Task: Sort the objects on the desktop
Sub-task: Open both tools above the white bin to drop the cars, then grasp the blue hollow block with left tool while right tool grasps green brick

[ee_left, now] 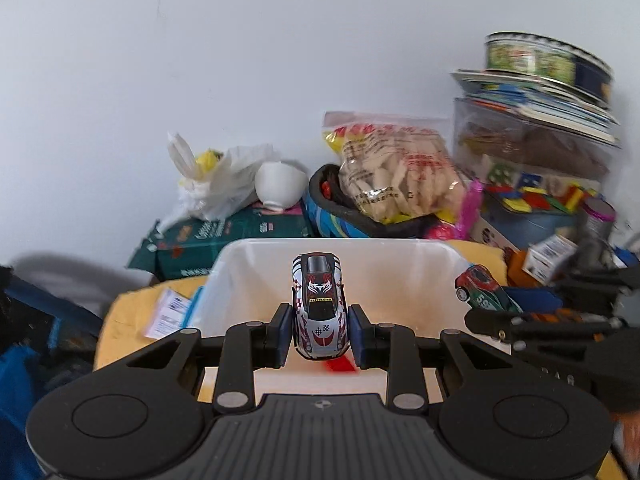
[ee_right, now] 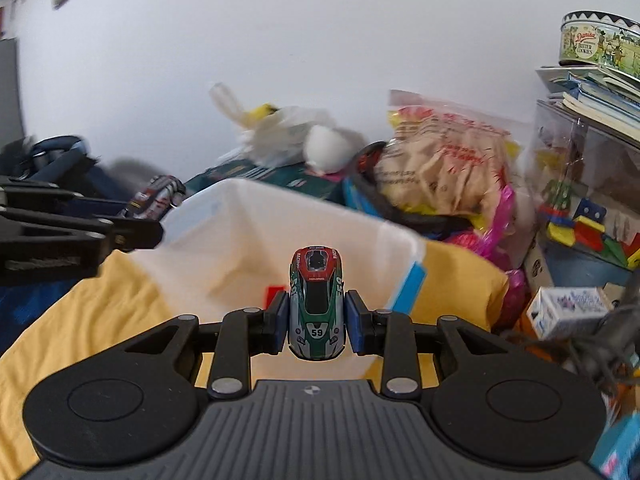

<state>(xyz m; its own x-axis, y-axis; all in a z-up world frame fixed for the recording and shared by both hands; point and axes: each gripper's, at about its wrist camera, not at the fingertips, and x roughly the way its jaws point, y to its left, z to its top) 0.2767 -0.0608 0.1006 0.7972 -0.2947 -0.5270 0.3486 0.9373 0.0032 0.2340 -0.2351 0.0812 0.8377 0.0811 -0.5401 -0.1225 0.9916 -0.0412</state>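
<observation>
While the left gripper is clamping a silver toy car over the white bin, the right wrist view is showing the right gripper pinching a green toy car above that bin's rim.

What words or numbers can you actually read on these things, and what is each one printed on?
"59": bonnet and sides of the green toy car held in the right gripper.
"Danisa BUTTER COOKIES": round cookie tin on the books.
Print on the silver toy car, snack bag and dark green box: too small or blurred.
</observation>
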